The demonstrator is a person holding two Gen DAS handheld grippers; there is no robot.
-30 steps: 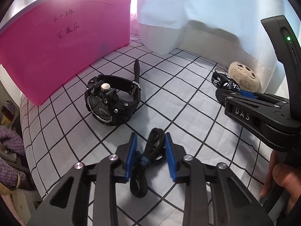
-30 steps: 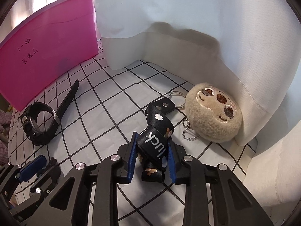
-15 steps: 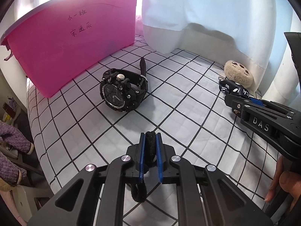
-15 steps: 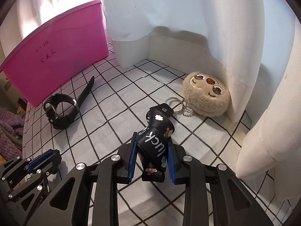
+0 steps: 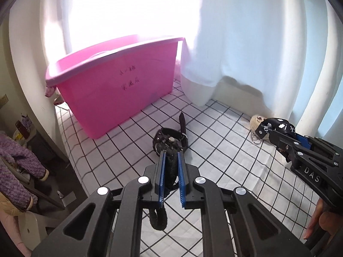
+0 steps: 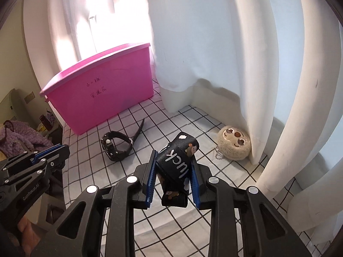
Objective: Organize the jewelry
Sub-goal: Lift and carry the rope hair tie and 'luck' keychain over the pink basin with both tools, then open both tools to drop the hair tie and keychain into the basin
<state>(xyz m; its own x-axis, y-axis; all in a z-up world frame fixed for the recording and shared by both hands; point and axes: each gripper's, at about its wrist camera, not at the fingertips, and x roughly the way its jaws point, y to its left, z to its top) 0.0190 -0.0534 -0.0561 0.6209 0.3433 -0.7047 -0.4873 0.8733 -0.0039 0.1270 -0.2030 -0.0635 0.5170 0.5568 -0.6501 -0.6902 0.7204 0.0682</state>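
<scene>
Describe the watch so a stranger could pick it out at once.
Start at the pink bin on the checked cloth. Just in front of it lies the black wristwatch, looped on its side, one strap pointing toward the bin. Unlike the round beige plush by the curtain, it is dark and chunky.

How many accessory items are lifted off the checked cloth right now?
2. A black braided cord loop is clamped in the left gripper; a black printed "luck" strap in the right gripper. The black wristwatch and round plush keychain lie on the cloth.
</scene>
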